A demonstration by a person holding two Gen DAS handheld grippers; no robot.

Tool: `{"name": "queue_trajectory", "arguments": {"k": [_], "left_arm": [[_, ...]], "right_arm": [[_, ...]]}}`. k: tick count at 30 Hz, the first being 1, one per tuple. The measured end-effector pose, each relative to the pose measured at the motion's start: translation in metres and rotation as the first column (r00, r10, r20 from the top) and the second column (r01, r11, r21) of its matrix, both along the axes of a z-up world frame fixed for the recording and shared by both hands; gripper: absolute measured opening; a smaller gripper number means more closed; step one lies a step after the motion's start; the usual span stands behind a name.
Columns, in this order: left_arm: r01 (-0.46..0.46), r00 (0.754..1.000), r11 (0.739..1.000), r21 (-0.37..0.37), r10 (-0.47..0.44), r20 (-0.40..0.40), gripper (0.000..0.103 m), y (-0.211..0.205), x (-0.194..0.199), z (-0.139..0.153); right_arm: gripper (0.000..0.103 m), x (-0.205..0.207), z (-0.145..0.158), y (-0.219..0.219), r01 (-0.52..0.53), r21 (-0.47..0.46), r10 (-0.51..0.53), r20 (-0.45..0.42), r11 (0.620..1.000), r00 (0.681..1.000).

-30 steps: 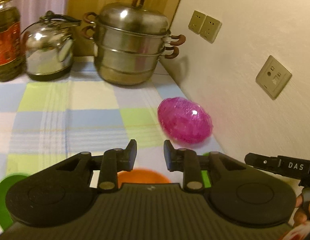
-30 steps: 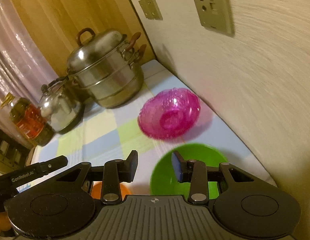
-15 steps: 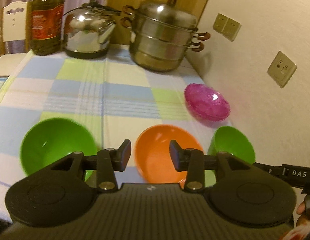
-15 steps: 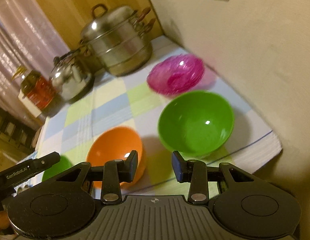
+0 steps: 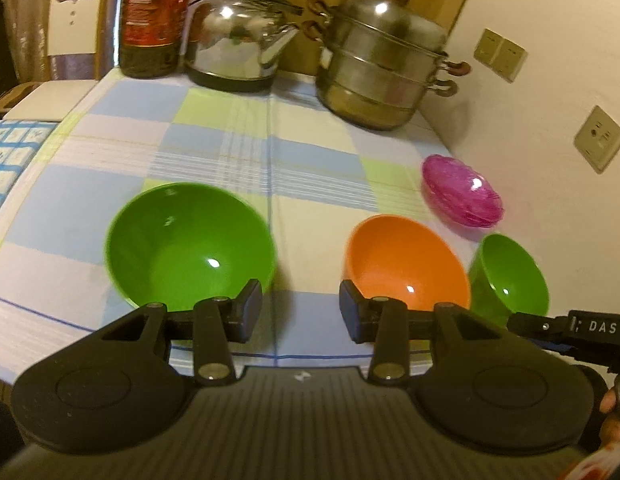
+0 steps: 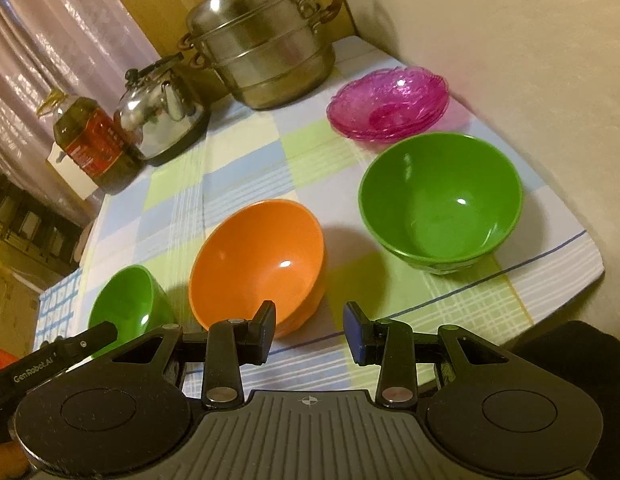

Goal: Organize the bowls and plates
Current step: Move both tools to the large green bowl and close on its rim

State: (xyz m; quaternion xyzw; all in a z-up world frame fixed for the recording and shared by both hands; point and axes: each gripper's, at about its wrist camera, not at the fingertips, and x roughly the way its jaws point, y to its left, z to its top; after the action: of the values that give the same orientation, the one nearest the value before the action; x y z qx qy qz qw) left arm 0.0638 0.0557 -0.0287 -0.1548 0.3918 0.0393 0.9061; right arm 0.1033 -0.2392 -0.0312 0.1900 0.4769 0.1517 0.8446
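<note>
Three bowls stand in a row near the table's front edge. In the left wrist view a green bowl [image 5: 189, 240] is at the left, an orange bowl [image 5: 406, 264] is in the middle, and a second green bowl [image 5: 508, 276] is at the right. Behind them, by the wall, lies a stack of pink glass plates [image 5: 462, 192]. My left gripper [image 5: 301, 312] hovers open over the cloth between the left green bowl and the orange one, holding nothing. My right gripper [image 6: 310, 330] is open and empty, just right of the orange bowl [image 6: 257, 264] and well short of the right green bowl [image 6: 442, 204]. The pink plates [image 6: 390, 104] lie beyond.
A steel steamer pot [image 5: 382, 76], a kettle [image 5: 237, 48] and an oil bottle [image 5: 153, 20] line the back of the checked tablecloth [image 5: 269, 152]. A wall with sockets [image 5: 600, 138] runs along the right side. A white chair [image 5: 73, 20] stands at the far left.
Both grippers have drawn back and sunk toward the front edge, so all three bowls came into view. The left gripper's jaws have widened. The right gripper's gap is unchanged.
</note>
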Motion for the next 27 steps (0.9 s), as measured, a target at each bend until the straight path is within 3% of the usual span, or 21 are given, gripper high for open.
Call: {"name": "queue_trajectory", "arguments": {"k": [10, 22, 27], "left_arm": [[-0.048, 0.999, 0.998, 0.034, 0.048, -0.003, 0.038, 0.033, -0.001, -0.001], [-0.128, 0.99, 0.989, 0.072, 0.131, -0.045, 0.038, 0.099, 0.007, -0.012], [-0.143, 0.987, 0.988, 0.054, 0.147, -0.067, 0.038, 0.122, 0.012, -0.024]], "right_arm": [[0.038, -0.001, 0.004, 0.033, -0.071, 0.051, 0.07, 0.016, 0.996, 0.997], [0.038, 0.007, -0.009, 0.138, -0.259, 0.061, 0.257, 0.029, 0.964, 0.966], [0.038, 0.017, -0.019, 0.173, -0.304, 0.054, 0.304, 0.018, 0.951, 0.953]]}}
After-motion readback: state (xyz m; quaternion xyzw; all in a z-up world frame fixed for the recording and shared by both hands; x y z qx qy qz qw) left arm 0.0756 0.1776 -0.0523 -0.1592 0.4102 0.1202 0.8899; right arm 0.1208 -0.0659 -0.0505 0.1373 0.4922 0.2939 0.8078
